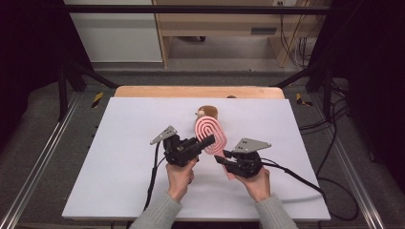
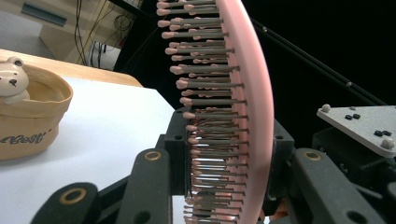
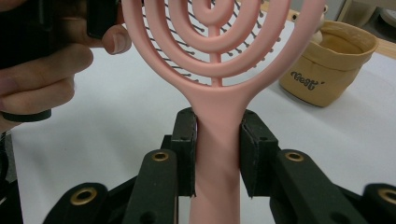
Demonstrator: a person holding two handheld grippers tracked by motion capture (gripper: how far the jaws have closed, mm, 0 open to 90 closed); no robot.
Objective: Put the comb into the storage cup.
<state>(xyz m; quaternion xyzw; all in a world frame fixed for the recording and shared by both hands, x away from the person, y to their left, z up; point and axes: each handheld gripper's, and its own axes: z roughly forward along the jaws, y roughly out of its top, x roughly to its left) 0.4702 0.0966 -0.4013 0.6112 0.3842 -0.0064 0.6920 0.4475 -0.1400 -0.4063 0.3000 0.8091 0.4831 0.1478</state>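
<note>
You have the pink hairbrush point(image 1: 211, 135) gripped at both ends, lifted over the middle of the white table point(image 1: 119, 157): your right gripper point(image 1: 228, 158) clamps the handle, and your left gripper point(image 1: 203, 141) has its jaws pressed on the head, one against the bristles, one against the back. This looks like a handover between hands. Next, one grip should let go only once the other is firm. The tan fabric pouch point(image 1: 209, 113) with a bear figure sits just beyond the brush, on the far side; mind it if you swing forward.
</note>
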